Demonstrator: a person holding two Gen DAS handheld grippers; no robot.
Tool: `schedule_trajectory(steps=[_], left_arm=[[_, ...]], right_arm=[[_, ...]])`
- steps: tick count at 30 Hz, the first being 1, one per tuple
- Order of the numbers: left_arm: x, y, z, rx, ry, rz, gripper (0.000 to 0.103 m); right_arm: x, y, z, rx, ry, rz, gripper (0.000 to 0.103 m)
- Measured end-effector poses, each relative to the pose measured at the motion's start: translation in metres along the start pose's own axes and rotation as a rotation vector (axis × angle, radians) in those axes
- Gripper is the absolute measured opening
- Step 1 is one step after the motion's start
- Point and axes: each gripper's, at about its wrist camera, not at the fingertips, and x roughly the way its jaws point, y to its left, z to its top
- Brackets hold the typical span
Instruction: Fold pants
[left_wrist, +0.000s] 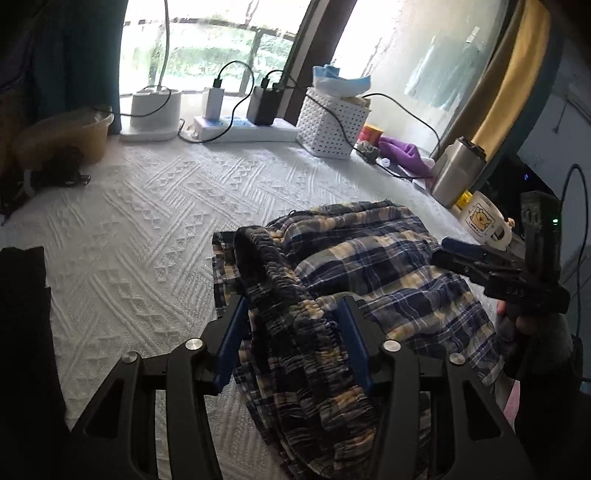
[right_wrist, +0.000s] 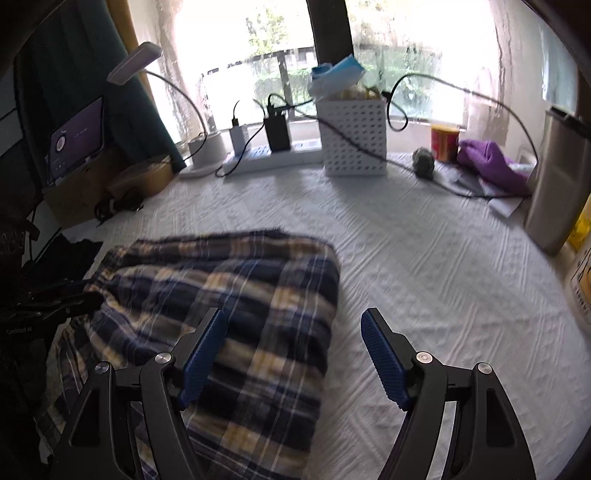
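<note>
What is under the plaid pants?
The white bedspread shows all around the pants, so they lie on it. Anything beneath them is hidden.

A white textured bedspread (right_wrist: 424, 258) carries plaid pants (right_wrist: 229, 295), perforated basket (right_wrist: 354, 140) and power strip (right_wrist: 273, 157).

backlit by blown-out window (right_wrist: 424, 55); dim foreground, fisheye-bent edges, right view perhaps slightly motion-blurred.

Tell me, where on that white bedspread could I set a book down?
Bare bedspread lies right of the plaid pants, before the white basket; more lies left of the pants, toward the power strip. The window edge is crowded with chargers, cables and cups.
</note>
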Motion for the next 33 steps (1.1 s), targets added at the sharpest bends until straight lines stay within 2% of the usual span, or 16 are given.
schedule_trajectory(steps=[1,3,6,11,16,20,24,29,31,33], left_arm=[[0.0,-0.003,0.0,0.029,0.007,-0.01,0.026],[0.001,-0.007,-0.002,0.058,0.01,-0.005,0.023],[0.004,-0.004,-0.002,0.048,0.008,0.004,0.018],[0.01,0.009,-0.007,0.03,0.015,0.034,0.017],[0.012,0.013,-0.008,0.005,0.033,0.031,0.018],[0.012,0.019,-0.005,-0.051,0.059,0.017,0.022],[0.005,0.021,-0.002,-0.087,0.08,0.027,0.034],[-0.017,0.017,-0.001,-0.115,0.047,0.035,0.038],[-0.023,0.016,-0.001,-0.124,0.034,0.039,0.053],[-0.028,0.013,-0.004,-0.122,0.029,0.039,0.058]], right_arm=[[0.0,0.0,-0.002,0.004,-0.002,0.011,0.066],[0.001,0.001,-0.004,0.003,0.001,0.028,0.059],[0.001,0.003,-0.004,-0.008,-0.002,0.032,0.058],[0.005,-0.002,-0.004,0.007,0.005,0.002,0.058],[0.01,-0.009,-0.004,0.041,0.03,-0.004,0.058],[0.01,-0.01,-0.004,0.04,0.032,-0.005,0.058],[0.008,-0.009,-0.005,0.033,0.03,-0.017,0.058],[0.001,-0.012,-0.009,0.046,0.028,-0.037,0.058],[-0.004,-0.013,-0.01,0.051,0.022,-0.043,0.058],[-0.009,-0.014,-0.011,0.06,0.016,-0.049,0.058]])
